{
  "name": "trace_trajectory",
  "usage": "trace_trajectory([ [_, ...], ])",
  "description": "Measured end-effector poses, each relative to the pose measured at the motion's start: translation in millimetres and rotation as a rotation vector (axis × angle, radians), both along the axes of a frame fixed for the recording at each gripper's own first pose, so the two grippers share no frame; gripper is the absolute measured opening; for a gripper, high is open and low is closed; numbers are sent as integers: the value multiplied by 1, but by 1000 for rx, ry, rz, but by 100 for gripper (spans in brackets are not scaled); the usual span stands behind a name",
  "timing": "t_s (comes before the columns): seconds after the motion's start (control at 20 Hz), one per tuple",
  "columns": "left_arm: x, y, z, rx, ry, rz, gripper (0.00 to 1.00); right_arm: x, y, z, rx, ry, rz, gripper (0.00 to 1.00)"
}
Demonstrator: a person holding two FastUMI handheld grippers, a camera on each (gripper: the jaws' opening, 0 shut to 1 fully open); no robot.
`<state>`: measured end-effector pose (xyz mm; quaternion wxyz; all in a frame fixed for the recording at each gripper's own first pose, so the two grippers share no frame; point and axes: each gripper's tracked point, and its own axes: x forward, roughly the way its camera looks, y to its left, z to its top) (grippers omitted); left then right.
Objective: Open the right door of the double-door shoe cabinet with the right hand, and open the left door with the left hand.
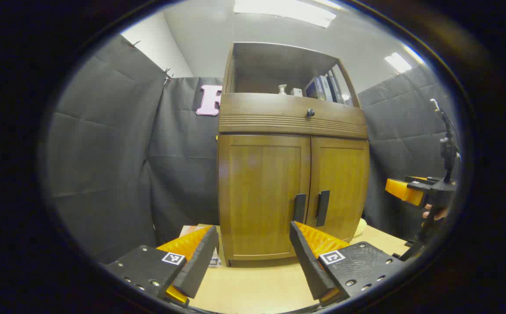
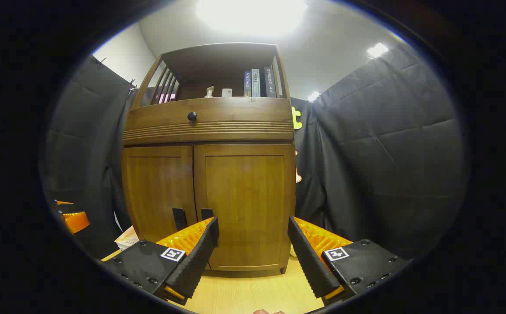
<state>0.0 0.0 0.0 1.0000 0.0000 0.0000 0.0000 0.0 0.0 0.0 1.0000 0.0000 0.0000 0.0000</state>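
A brown wooden shoe cabinet (image 1: 292,126) (image 2: 209,126) stands on a light table, both lower doors closed. The left door (image 1: 261,192) (image 2: 159,192) and right door (image 1: 342,183) (image 2: 244,196) each carry a dark vertical handle (image 1: 299,208) (image 1: 322,207) (image 2: 179,219) (image 2: 206,213) by the centre seam. My left gripper (image 1: 253,244) is open, a short way in front of the left door. My right gripper (image 2: 252,240) is open before the right door, also seen at the right edge (image 1: 403,191) of the left gripper view.
Above the doors is a drawer with a round knob (image 1: 310,112) (image 2: 191,116). An open shelf holds books (image 1: 323,87) (image 2: 257,83) and a small bottle (image 1: 282,89). Black cloth walls surround the cabinet. A booklet (image 2: 126,239) lies on the table (image 1: 257,288) at the cabinet's left.
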Motion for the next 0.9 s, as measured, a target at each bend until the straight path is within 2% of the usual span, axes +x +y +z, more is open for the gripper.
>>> trace_trajectory([
  [0.15,-5,-1,-2,1,2,-1,95,-2,1,-3,0,17,-2,96],
  [0.2,-6,-1,-1,5,0,1,95,-3,0,-3,0,22,-2,100],
  [0.5,-10,0,-3,11,14,8,95,-2,3,-5,7,42,17,100],
  [0.55,-11,-1,-4,17,15,9,95,-3,4,-6,10,47,23,97],
  [0.6,-11,0,-3,23,13,8,95,-4,5,-6,15,49,29,100],
  [0.9,-13,1,-6,26,38,30,95,-1,8,-9,13,54,48,100],
])
